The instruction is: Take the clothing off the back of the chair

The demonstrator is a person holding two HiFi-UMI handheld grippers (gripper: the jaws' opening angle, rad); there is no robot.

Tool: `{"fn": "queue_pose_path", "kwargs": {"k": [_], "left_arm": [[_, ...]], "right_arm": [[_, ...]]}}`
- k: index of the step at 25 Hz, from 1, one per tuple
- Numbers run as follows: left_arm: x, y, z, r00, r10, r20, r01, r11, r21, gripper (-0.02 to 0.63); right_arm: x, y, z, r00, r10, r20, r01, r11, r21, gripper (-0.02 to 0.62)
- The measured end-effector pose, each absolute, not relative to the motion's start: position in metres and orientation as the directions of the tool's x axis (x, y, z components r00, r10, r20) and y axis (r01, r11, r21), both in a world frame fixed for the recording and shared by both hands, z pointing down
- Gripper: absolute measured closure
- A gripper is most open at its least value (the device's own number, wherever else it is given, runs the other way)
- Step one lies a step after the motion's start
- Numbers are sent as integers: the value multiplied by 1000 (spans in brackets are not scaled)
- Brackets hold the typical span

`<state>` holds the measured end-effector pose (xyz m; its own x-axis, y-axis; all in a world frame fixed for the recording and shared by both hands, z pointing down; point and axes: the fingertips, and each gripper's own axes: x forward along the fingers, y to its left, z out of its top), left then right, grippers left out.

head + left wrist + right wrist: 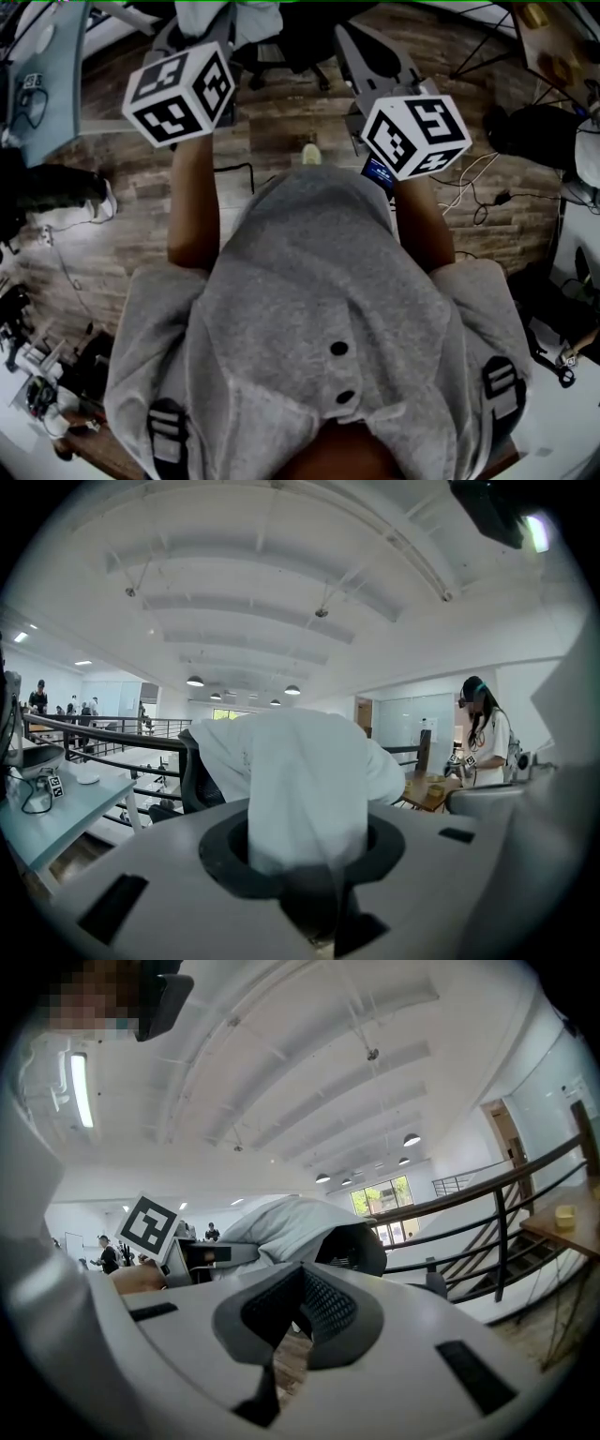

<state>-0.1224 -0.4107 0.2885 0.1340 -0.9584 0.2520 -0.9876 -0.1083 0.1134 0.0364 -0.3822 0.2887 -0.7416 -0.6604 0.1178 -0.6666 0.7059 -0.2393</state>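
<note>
1. A wide open hall with a white beamed ceiling (pixel 281 583) and round lamps. The floor (pixel 281 141) is of brown wood planks.
2. A black railing (pixel 487 1213) runs at 3 o'clock in the right gripper view. A pale blue desk (pixel 56 808) stands at 8 o'clock in the left gripper view.
3. A person in a grey hooded top (pixel 319 309) fills the lower head view, both arms stretched toward 12 o'clock.
4. The dark chair (pixel 194 778) stands ahead, and the white clothing (pixel 300 761) lies draped over its back.
5. The left gripper (pixel 309 878) is closed on a fold of the clothing, which runs from between the jaws up to the chair back.
6. The right gripper (pixel 298 1283) has its jaws together at the tips with nothing between them. The clothing shows beyond them, at 12 o'clock.
</note>
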Motion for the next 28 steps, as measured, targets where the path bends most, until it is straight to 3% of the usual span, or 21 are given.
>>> {"fn": "queue_pose_path", "kwargs": {"k": [28], "left_arm": [[-156, -340, 317, 189, -931, 313, -973, -133, 191, 477]], "right_arm": [[-13, -316, 277, -744, -658, 118, -665, 709, -234, 583]]}}
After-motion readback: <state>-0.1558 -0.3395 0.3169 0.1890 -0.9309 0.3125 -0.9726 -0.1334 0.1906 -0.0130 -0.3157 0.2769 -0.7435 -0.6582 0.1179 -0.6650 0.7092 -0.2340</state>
